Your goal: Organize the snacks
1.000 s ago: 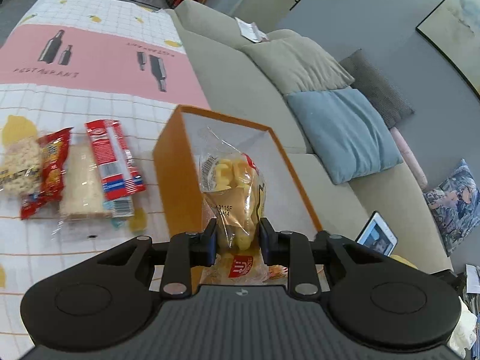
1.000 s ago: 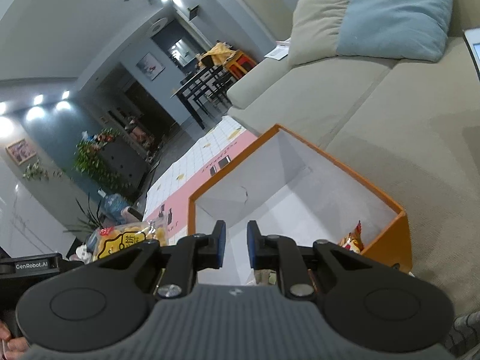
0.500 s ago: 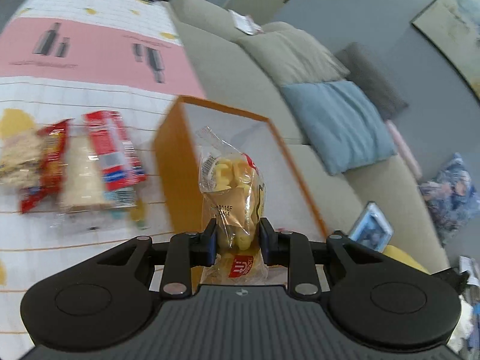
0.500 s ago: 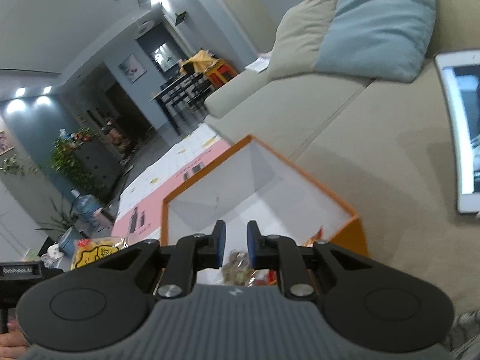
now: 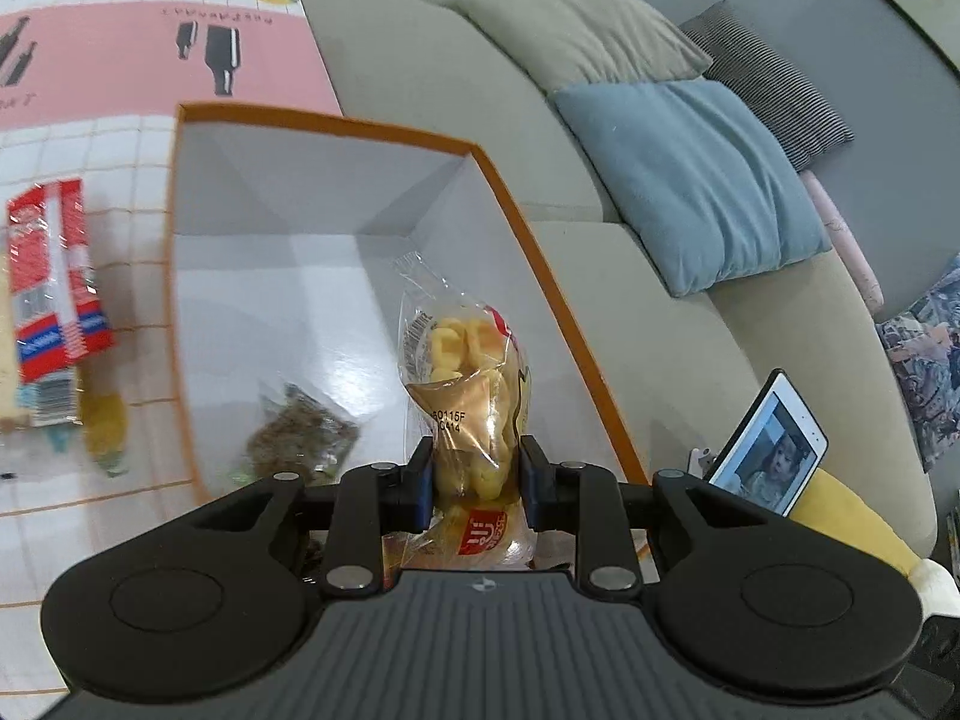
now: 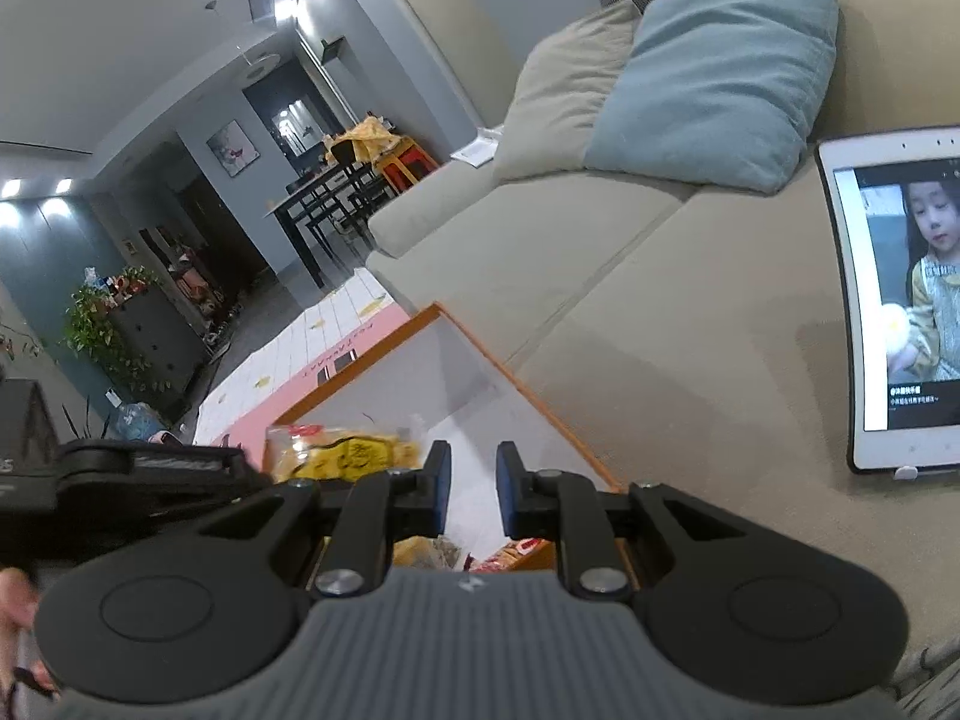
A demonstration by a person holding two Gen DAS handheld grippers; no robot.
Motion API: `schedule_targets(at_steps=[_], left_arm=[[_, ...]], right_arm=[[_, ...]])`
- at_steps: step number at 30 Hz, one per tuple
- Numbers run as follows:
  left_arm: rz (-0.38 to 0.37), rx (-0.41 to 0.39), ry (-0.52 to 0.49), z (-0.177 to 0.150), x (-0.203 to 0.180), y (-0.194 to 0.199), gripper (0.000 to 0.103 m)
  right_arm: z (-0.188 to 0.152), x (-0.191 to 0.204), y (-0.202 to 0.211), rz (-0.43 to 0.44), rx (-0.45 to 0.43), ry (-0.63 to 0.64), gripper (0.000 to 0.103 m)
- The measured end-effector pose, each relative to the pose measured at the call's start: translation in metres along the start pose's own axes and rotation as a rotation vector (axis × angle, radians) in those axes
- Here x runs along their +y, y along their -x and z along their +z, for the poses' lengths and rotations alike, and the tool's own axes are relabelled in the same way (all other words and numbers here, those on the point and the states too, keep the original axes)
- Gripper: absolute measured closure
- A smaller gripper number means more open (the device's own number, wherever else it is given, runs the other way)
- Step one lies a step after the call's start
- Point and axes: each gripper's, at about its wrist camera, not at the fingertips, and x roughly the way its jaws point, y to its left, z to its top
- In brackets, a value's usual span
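A tablecloth [image 5: 120, 228] with a white grid, lemon prints and a pink band of black bottle drawings covers the surface, which runs along a beige sofa on its right. An orange box [image 5: 180, 324] with a white inside stands on the cloth at its right edge, close against the sofa. Left of the box lies a red, white and blue snack packet [image 5: 57, 276], with a blurred yellowish item [image 5: 107, 432] just nearer on the cloth.

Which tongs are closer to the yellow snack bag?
Left. The left tongs are clamped right on the yellow snack bag, holding it over the orange box. The right tongs are shut on nothing, beside the bag.
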Motion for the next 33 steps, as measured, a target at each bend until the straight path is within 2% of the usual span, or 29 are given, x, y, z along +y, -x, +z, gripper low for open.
schedule_targets(at_steps=[3, 6, 7, 8, 10, 13, 15, 18, 20, 22, 26, 29, 31, 33], left_arm=[[0.001, 0.015, 0.010, 0.001, -0.003, -0.013, 0.073], [0.043, -0.009, 0.021, 0.004, -0.005, -0.022, 0.072], [0.059, -0.016, 0.026, 0.004, -0.004, -0.023, 0.065], [0.068, -0.016, 0.031, 0.006, -0.005, -0.025, 0.045], [0.071, -0.003, 0.045, 0.010, -0.002, -0.028, 0.023], [0.095, 0.004, 0.074, 0.012, 0.005, -0.020, 0.025], [0.100, -0.001, 0.060, 0.012, 0.005, -0.009, 0.025], [0.134, -0.020, -0.001, 0.011, -0.002, 0.013, 0.025], [0.151, -0.042, -0.060, 0.006, -0.008, 0.032, 0.025], [0.163, -0.071, -0.104, -0.001, -0.012, 0.054, 0.025], [0.178, -0.112, -0.162, -0.020, -0.014, 0.095, 0.025], [0.185, -0.111, -0.208, -0.034, -0.010, 0.118, 0.025], [0.186, -0.105, -0.236, -0.050, 0.000, 0.133, 0.025], [0.187, -0.094, -0.257, -0.065, 0.011, 0.143, 0.025]], right_arm=[[0.000, -0.003, -0.005, -0.011, 0.025, -0.013, 0.088], [0.001, -0.004, -0.003, -0.012, 0.019, -0.029, 0.088], [0.001, -0.005, -0.002, -0.010, 0.014, -0.031, 0.088], [0.002, -0.005, -0.001, -0.009, 0.010, -0.033, 0.088], [0.001, -0.006, 0.001, -0.006, 0.008, -0.041, 0.088], [0.001, -0.007, 0.004, 0.001, 0.008, -0.046, 0.088], [0.002, -0.003, 0.007, 0.015, 0.005, -0.031, 0.088], [0.001, 0.007, 0.020, 0.051, 0.001, 0.006, 0.087], [-0.001, 0.013, 0.034, 0.069, -0.012, 0.002, 0.077], [-0.006, 0.016, 0.046, 0.058, -0.022, -0.031, 0.075], [-0.036, 0.016, 0.063, -0.045, -0.013, -0.151, 0.075], [-0.068, 0.022, 0.071, -0.137, 0.010, -0.241, 0.075], [-0.095, 0.025, 0.071, -0.226, 0.026, -0.292, 0.074], [-0.121, 0.022, 0.063, -0.319, 0.081, -0.347, 0.074]])
